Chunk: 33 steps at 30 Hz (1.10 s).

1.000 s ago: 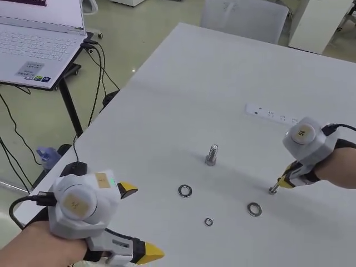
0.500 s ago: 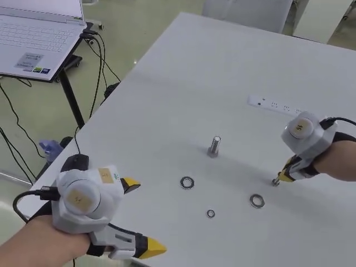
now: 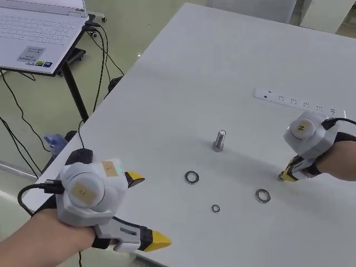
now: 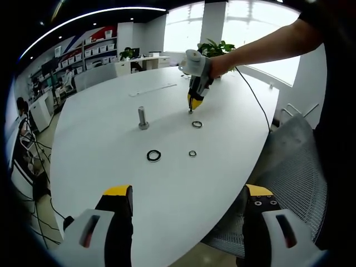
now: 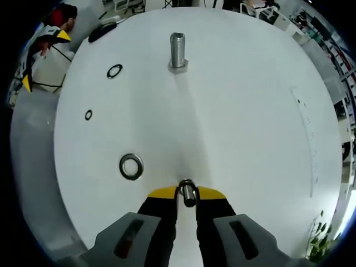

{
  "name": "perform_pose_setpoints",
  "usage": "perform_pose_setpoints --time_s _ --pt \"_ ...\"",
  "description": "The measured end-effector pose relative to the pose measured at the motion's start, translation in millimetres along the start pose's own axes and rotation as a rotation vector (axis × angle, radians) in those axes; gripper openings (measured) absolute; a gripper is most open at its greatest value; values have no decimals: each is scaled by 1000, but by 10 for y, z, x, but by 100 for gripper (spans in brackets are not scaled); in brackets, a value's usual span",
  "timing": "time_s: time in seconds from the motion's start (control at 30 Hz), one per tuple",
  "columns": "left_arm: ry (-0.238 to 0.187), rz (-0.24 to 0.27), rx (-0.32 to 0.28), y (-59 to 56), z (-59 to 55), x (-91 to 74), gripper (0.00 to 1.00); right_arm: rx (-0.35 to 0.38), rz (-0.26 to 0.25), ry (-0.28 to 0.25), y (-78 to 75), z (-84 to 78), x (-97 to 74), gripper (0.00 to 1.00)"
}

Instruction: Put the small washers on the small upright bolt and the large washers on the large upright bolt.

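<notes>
The large bolt [image 3: 219, 141] stands upright mid-table, also seen as the large bolt [image 5: 177, 51]. My right gripper [image 3: 288, 176] is at the right, its tips down at the table, shut on the small bolt [image 5: 187, 192]. One large washer [image 3: 263, 195] lies close to its left, another large washer [image 3: 192, 177] lies nearer the left gripper, and a small washer [image 3: 215, 208] lies between them. My left gripper [image 3: 147, 209] hovers open over the near-left table edge with nothing between its jaws, well short of the washers [image 4: 153, 155].
A white power strip [image 3: 295, 102] lies at the back right of the white table [image 3: 183, 83]. A laptop [image 3: 39, 33] sits on a stand left of the table, with cables hanging below. A mesh chair [image 4: 295, 161] stands past the table edge.
The head camera has shifted a little. Both grippers, the bolts and the washers keep their places on the table.
</notes>
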<state>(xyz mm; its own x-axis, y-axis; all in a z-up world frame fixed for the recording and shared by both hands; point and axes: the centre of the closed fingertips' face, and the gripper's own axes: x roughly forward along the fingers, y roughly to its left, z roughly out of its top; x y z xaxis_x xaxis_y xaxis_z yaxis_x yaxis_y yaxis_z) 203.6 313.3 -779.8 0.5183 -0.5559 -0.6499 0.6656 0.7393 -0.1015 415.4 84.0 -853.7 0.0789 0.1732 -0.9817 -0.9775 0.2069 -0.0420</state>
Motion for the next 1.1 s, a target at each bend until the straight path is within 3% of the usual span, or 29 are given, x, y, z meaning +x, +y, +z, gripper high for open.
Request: perform_pose_setpoints --time_s 0.33,1.1 --pt "13 -5 -10 -11 -60 2 80 -11 7 15 -10 -5 46 13" --pt "3 -3 -6 0 -15 -5 79 -30 4 19 -14 -2 55 18"
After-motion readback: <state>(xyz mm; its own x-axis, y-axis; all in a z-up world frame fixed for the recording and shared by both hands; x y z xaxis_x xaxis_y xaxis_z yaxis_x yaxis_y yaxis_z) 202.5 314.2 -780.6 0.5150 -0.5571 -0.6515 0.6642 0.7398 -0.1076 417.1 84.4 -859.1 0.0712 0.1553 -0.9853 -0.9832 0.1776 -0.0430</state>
